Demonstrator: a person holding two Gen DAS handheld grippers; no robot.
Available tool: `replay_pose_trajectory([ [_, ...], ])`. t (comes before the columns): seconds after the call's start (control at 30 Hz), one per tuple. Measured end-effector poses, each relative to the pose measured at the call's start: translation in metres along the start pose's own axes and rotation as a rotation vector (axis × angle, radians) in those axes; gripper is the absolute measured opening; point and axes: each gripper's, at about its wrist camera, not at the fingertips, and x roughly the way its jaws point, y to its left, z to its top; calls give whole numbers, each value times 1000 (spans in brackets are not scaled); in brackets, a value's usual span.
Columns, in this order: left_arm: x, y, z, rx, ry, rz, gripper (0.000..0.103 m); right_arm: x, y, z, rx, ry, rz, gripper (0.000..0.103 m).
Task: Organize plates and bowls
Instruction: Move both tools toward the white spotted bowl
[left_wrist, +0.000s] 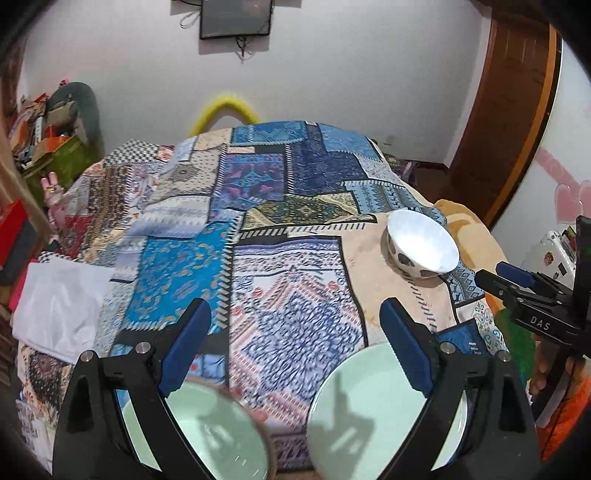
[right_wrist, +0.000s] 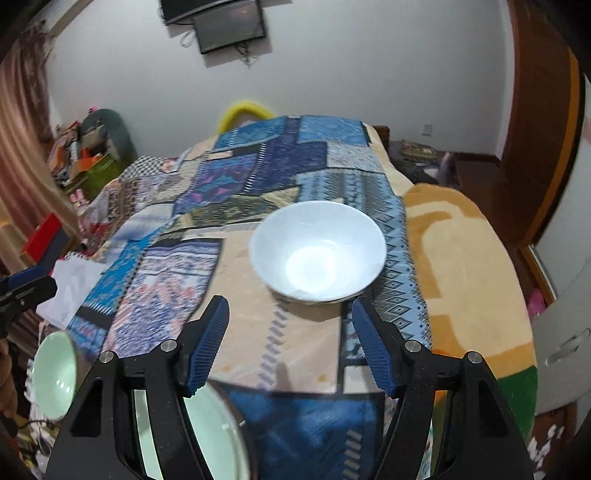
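A white bowl (left_wrist: 421, 247) with dark spots on its outside stands upright on the patchwork cloth, and it lies just ahead of my right gripper (right_wrist: 290, 321) as a white bowl (right_wrist: 317, 251). That gripper is open with only cloth between its fingers. My left gripper (left_wrist: 295, 325) is open wide and holds nothing. Under it lie two pale green dishes, one (left_wrist: 207, 432) by its left finger and one (left_wrist: 369, 406) by its right finger. The right wrist view shows a green bowl (right_wrist: 55, 376) at far left and a green dish (right_wrist: 207, 443) under the left finger.
The cloth covers a bed-like surface (left_wrist: 258, 206) with an orange blanket (right_wrist: 461, 258) on its right side. A white folded cloth (left_wrist: 62, 306) lies at the left edge. Clutter and boxes (left_wrist: 48, 147) stand at the far left, and a wooden door (left_wrist: 509, 122) is at the right.
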Motion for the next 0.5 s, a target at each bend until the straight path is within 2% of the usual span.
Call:
replay_pose_trajectory([
  [0.2,46,-15,14,16,49,-20,93,30,-24,10,47,1,-58,64],
  [0.3,65,-23,20,36,65,-22,93,45,-35,15,70,20,-65,49],
  [0.4,83,-31,27,50,83,-30,93,62,-47,19,94,58,-59,39],
  [0.5,95,-37,32,60,94,-35,93,73,-55,21,102,86,-66,35],
])
